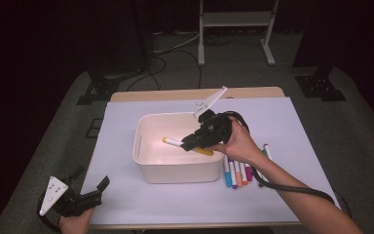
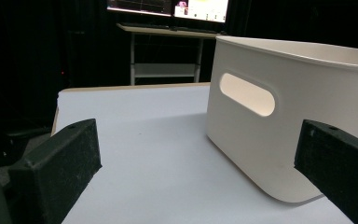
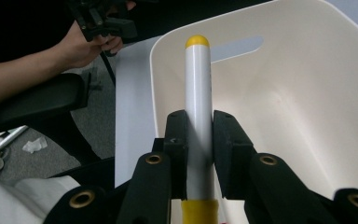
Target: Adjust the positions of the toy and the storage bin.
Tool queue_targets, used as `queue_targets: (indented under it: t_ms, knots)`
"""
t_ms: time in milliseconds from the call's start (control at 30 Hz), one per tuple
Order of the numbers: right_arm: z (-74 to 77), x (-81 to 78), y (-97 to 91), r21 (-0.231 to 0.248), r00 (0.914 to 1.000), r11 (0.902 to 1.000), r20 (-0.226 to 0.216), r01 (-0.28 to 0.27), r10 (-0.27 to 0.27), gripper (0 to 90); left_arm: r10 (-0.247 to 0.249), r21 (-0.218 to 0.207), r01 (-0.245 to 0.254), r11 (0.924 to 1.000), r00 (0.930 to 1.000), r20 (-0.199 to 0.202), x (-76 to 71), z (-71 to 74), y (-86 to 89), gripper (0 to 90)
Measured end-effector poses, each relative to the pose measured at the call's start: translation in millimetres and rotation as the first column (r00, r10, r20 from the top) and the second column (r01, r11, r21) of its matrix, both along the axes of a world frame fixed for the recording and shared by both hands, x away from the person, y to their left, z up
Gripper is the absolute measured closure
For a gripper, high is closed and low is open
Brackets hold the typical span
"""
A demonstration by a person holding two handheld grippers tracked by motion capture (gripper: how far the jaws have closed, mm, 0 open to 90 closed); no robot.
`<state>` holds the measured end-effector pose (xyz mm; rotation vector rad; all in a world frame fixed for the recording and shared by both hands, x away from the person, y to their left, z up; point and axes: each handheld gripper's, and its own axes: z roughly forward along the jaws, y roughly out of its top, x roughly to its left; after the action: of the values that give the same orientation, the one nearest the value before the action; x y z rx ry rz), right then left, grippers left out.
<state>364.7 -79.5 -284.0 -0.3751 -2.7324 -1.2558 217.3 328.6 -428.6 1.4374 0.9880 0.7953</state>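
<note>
Clamping a yellow-capped white marker (image 3: 198, 116) between its jaws, the right gripper (image 1: 189, 142) hangs over the open top of the white bin (image 1: 148, 168), reaching in from the bin's right rim; the marker's yellow end points left across the bin's inside, above its floor; in the right gripper view the pads press on both sides of the marker's white barrel, with a yellow band showing nearest the camera; the left gripper (image 1: 90, 184) rests at the near left corner of the pale sheet (image 1: 282, 126), its jaws standing apart with nothing between them, aimed toward the bin's left wall and its handle slot (image 2: 247, 94); several coloured markers (image 1: 237, 171) lie in a row on the sheet just right of the bin, near the right forearm.
</note>
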Motion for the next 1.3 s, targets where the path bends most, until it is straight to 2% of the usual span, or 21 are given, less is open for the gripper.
queue_targets:
  t_ms: [233,467,700,867,1033,1100,1133,1167,1200,1233,1300]
  knots:
    - [-7.3,7.0,17.9,-0.059,0.9992,0.9976,0.014,-0.037,0.038,75.5,0.001,-0.002,-0.001,1.0,1.0,0.0,0.1,0.0,0.2,0.0]
    - [-23.0,16.6,36.3,-0.109,0.9976,0.9918,-0.024,-0.067,0.065,75.5,0.001,-0.001,-0.001,1.0,1.0,-0.001,0.1,0.0,0.9,0.0]
    - [-34.3,22.5,50.0,-0.139,0.9955,0.9861,-0.038,-0.091,0.086,75.5,0.002,-0.002,-0.002,1.0,1.0,0.0,0.1,-0.1,1.2,0.0]
    - [-45.9,23.9,63.3,-0.193,0.9926,0.9737,-0.039,-0.121,0.115,75.4,0.0,-0.004,0.0,1.0,1.0,-0.001,0.4,-0.6,1.5,0.0]
    - [-51.2,25.2,68.6,-0.213,0.9906,0.9676,-0.045,-0.135,0.129,75.4,0.0,-0.002,0.0,1.0,1.0,-0.001,0.3,-0.5,1.6,0.0]
    - [-55.1,25.4,72.5,-0.247,0.9898,0.9584,-0.04,-0.143,0.137,75.3,0.0,-0.002,0.0,1.0,1.0,0.0,0.2,-0.4,1.6,0.0]
    - [-55.1,25.4,72.5,-0.247,0.9898,0.9584,-0.04,-0.143,0.137,75.3,0.0,-0.002,0.0,1.0,1.0,0.0,0.2,-0.4,1.7,0.0]
    - [-57.0,25.1,74.4,-0.268,0.9892,0.9524,-0.04,-0.146,0.141,75.3,-0.001,-0.003,0.001,1.0,1.0,0.0,0.5,-0.5,1.7,0.0]
    - [-57.0,25.1,74.4,-0.268,0.9892,0.9524,-0.04,-0.146,0.141,75.3,-0.001,-0.003,0.001,1.0,1.0,0.0,0.5,-0.5,1.7,0.0]
    - [-58.4,24.5,75.9,-0.285,0.9883,0.9464,-0.041,-0.152,0.147,75.3,-0.001,-0.004,0.001,1.0,1.0,-0.001,0.6,-0.6,1.4,0.0]
    - [-59.5,24.0,77.2,-0.303,0.9878,0.9402,-0.044,-0.156,0.149,75.2,-0.001,-0.002,0.001,1.0,1.0,-0.001,0.6,-0.5,1.4,0.0]
